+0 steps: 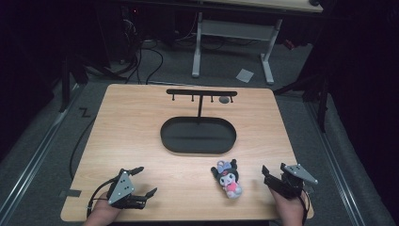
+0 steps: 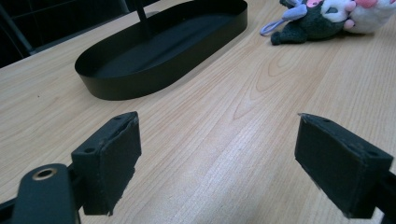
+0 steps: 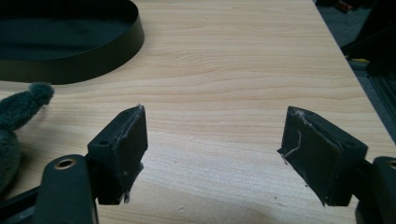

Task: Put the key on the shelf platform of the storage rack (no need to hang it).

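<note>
A small plush toy (image 1: pixel 228 179), dark grey with a white face and pink body, lies on the wooden table (image 1: pixel 141 122) near its front edge. It also appears at the top right of the left gripper view (image 2: pixel 322 18), and one fuzzy grey ear (image 3: pixel 21 109) pokes in at the left of the right gripper view. My left gripper (image 1: pixel 147 181) rests open at the front left, well left of the toy, with bare wood between its pads (image 2: pixel 109 158). My right gripper (image 1: pixel 274 168) is open just right of the toy, holding nothing (image 3: pixel 215 149).
A black oval tray (image 1: pixel 197 148) sits mid-table (image 2: pixel 140 86) (image 3: pixel 93 65), with a thin T-shaped hook stand (image 1: pixel 201 92) rising from it and a small grey item (image 1: pixel 224 99) on one hook. Beyond the table are desk legs (image 1: pixel 267 61) and floor cables (image 1: pixel 141 56).
</note>
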The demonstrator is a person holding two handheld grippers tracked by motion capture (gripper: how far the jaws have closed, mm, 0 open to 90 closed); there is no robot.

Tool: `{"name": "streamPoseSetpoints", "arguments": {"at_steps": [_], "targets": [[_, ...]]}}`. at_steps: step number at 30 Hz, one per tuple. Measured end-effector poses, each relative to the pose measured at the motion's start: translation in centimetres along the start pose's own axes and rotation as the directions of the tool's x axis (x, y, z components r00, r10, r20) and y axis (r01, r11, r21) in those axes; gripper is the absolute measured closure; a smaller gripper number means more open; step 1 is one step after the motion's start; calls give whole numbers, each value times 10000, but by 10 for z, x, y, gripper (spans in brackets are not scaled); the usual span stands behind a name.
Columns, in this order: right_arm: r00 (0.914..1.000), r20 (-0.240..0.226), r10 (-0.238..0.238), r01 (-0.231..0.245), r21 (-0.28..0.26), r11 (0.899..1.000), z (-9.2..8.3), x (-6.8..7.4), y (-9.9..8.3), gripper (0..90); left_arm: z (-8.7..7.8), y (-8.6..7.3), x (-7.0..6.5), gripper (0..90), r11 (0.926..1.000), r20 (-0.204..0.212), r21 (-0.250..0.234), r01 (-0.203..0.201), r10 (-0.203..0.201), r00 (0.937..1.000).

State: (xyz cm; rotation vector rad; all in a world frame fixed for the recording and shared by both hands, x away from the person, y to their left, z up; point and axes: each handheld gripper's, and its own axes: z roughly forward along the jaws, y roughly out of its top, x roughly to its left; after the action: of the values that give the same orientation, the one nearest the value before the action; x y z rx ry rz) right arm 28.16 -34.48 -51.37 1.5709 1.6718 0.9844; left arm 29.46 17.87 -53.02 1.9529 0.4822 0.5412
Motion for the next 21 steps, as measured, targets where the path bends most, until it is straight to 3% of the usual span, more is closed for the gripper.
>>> {"name": "streamPoseSetpoints", "arguments": {"at_steps": [8,21], "targets": [[9999,58,-138,139,-121,9998,-1,2,0,225,0,0,0,150,10000,7,32,3,-3,10000],[9954,-139,-950,949,-112,9954,3,17,1,158,0,0,0,150,10000,66,48,-2,1,10000]]}}
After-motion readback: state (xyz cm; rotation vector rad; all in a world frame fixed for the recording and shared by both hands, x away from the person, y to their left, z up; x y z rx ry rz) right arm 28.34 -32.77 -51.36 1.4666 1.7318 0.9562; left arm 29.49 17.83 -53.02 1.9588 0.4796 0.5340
